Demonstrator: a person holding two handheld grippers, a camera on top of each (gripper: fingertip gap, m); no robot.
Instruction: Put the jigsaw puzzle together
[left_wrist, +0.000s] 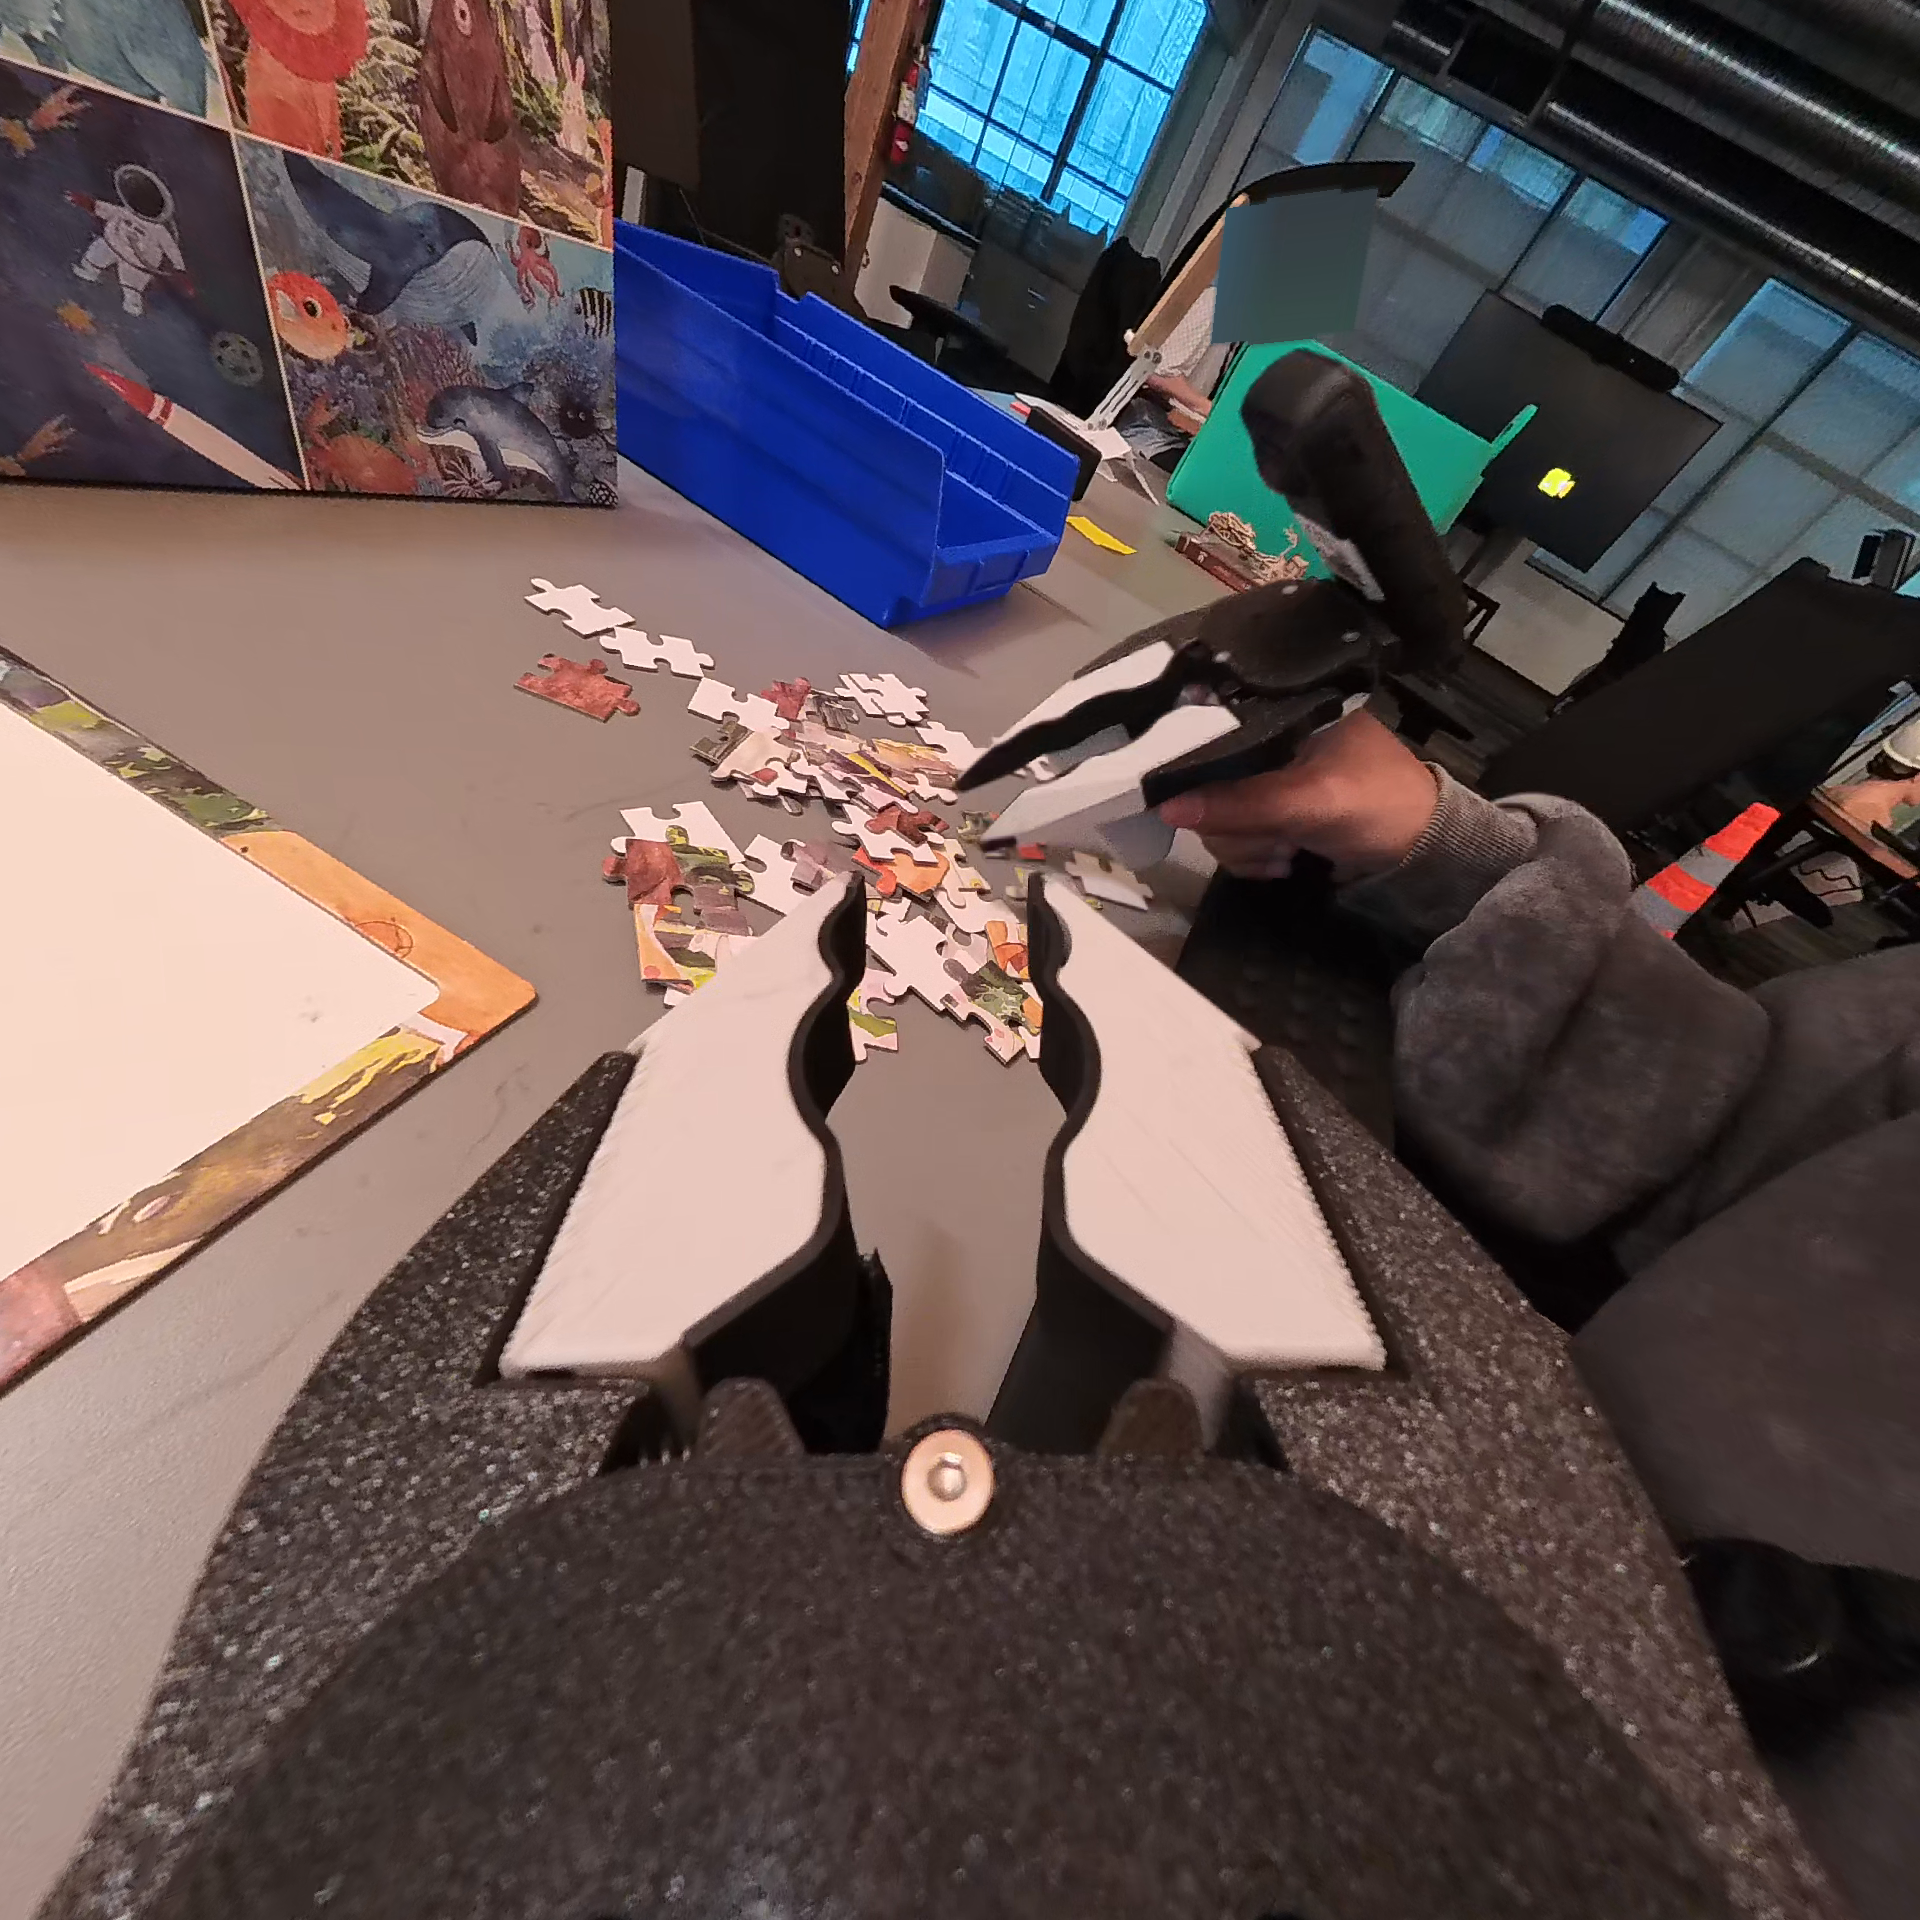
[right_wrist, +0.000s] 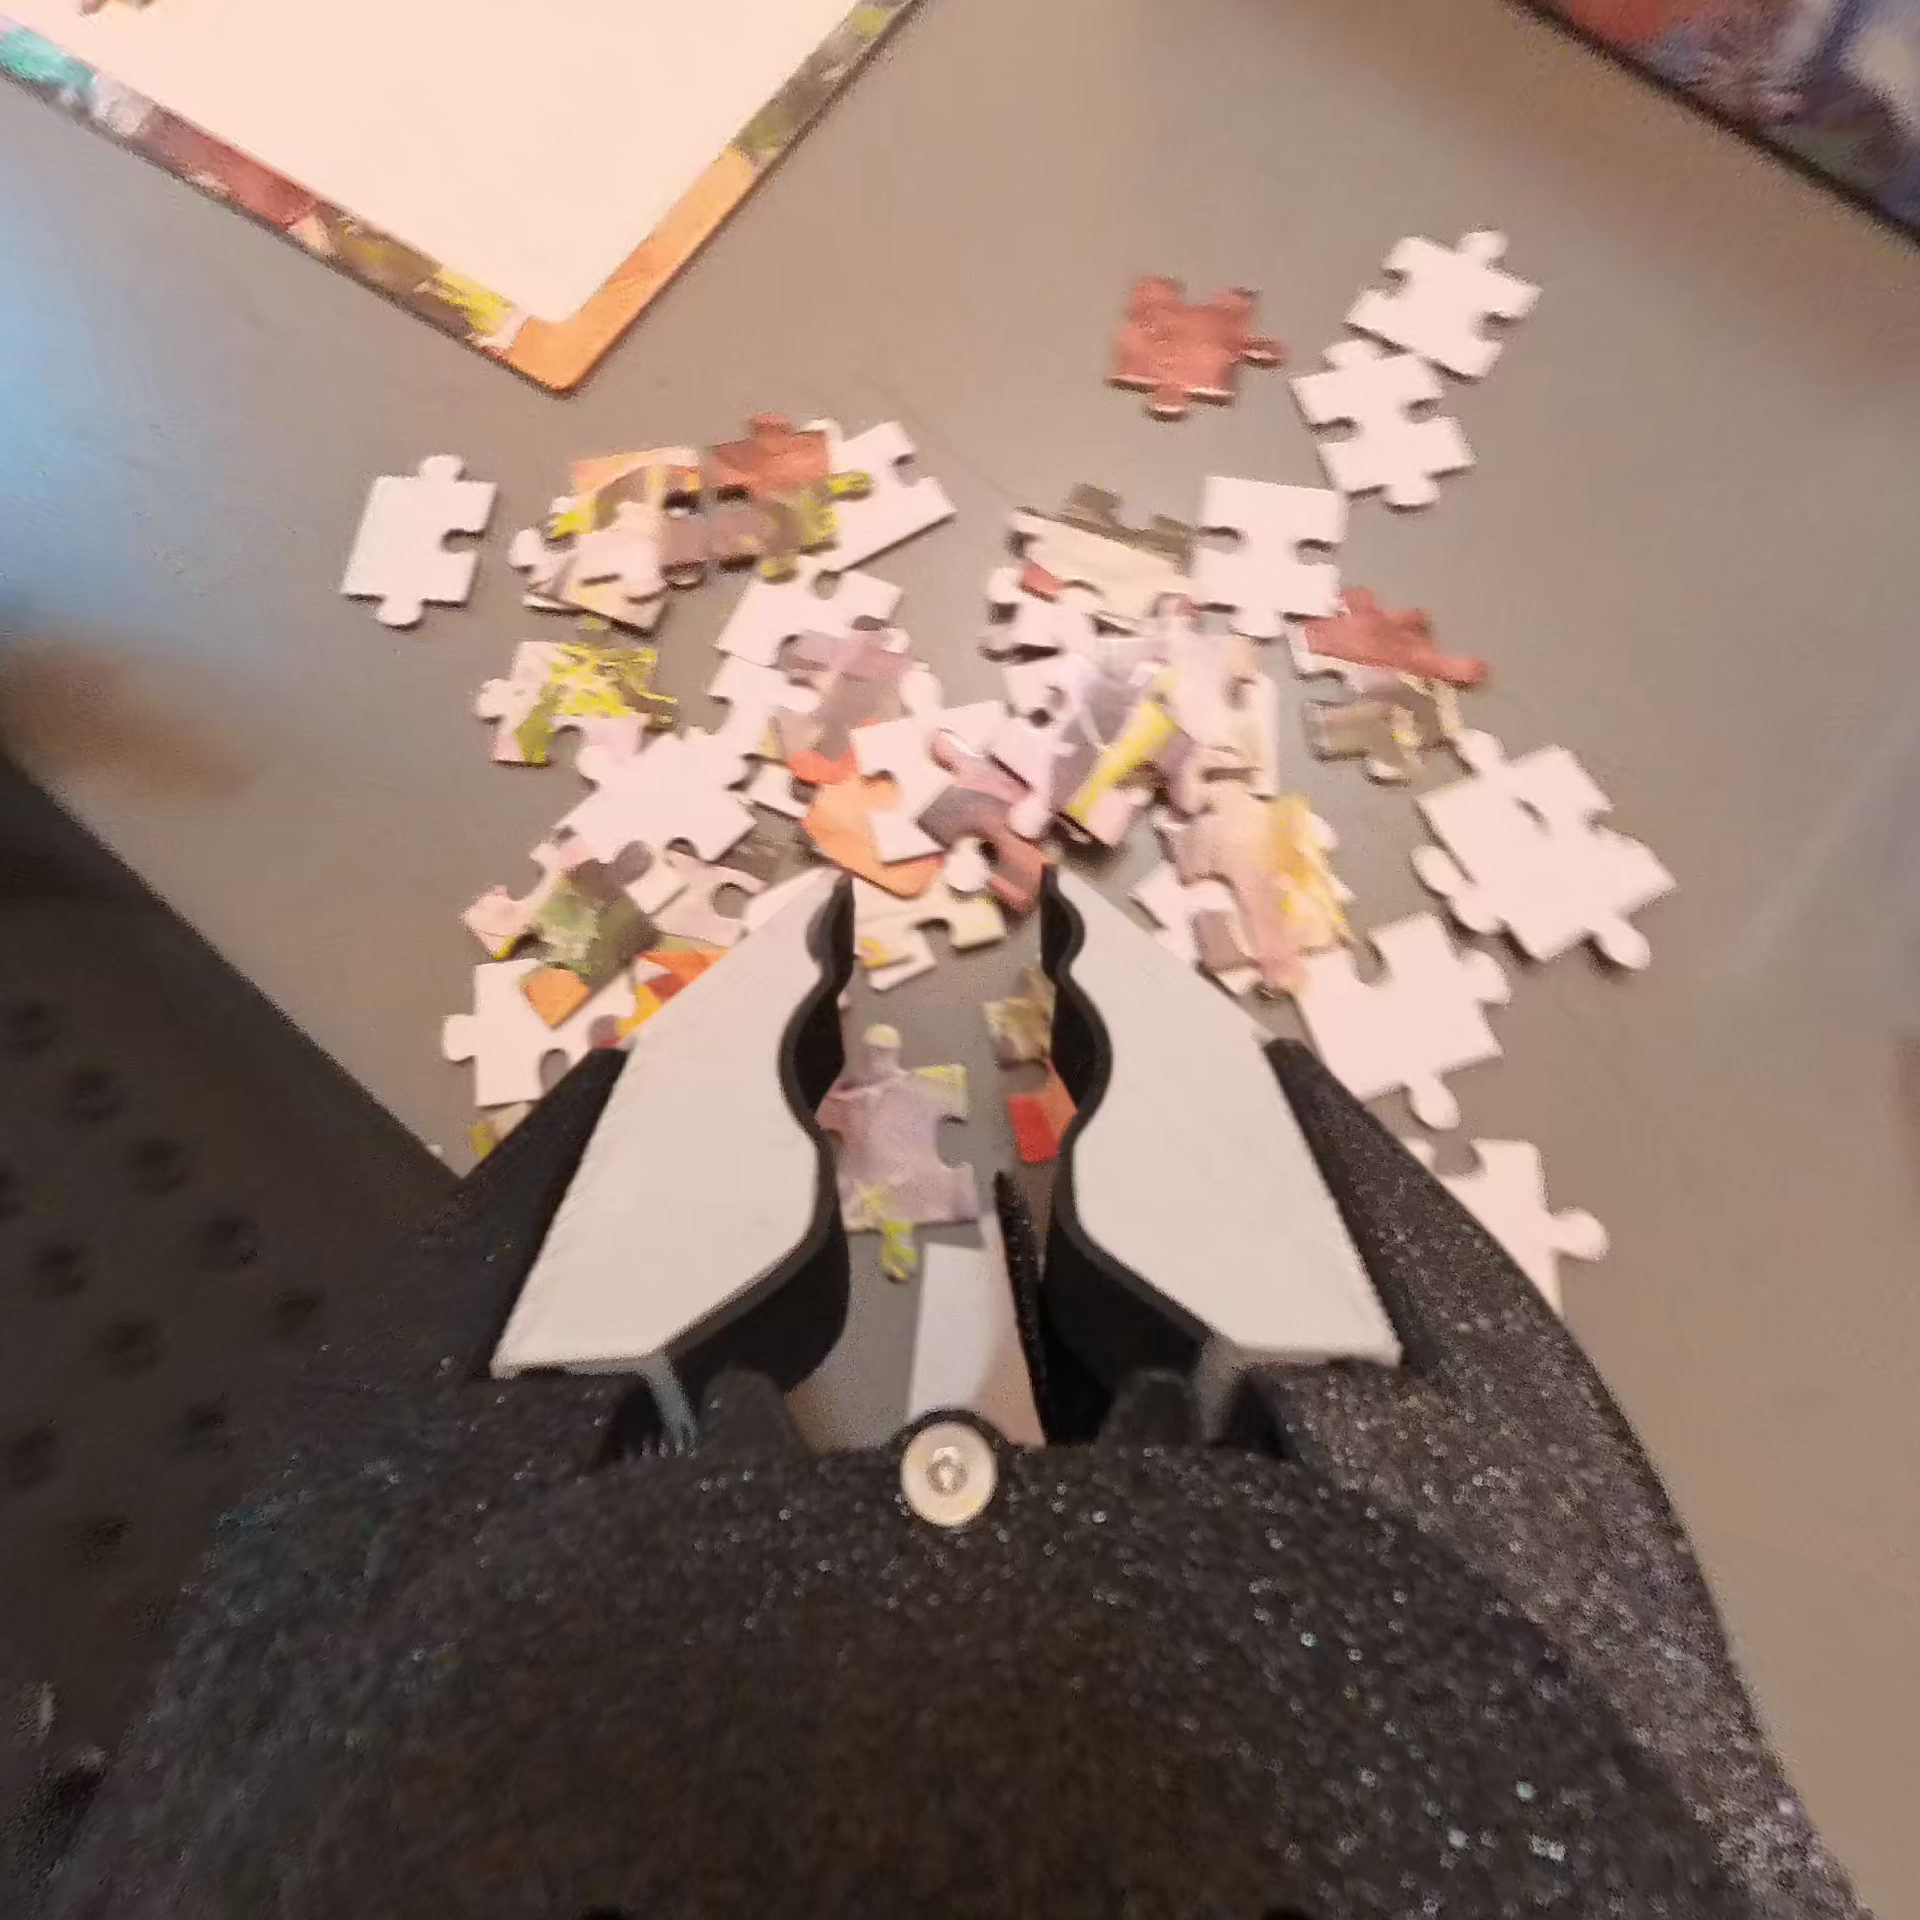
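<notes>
A pile of loose jigsaw pieces (left_wrist: 883, 810) lies on the grey table, some face up, some showing white backs; it also shows in the right wrist view (right_wrist: 1018, 727). The puzzle frame board (left_wrist: 208, 997) with a white empty middle and a coloured border lies at the left, and in the right wrist view (right_wrist: 499, 156) at the top left. My left gripper (left_wrist: 945, 894) is open and empty, hovering at the near edge of the pile. My right gripper (right_wrist: 948, 896) is open and empty just above the pile; it shows from the side in the left wrist view (left_wrist: 982, 805).
A puzzle box with animal and space pictures (left_wrist: 301, 239) stands at the back left. A blue plastic bin (left_wrist: 831, 436) sits behind the pile. A person's hand and grey sleeve (left_wrist: 1538, 935) hold the right gripper. A single brown piece (left_wrist: 577, 686) lies apart.
</notes>
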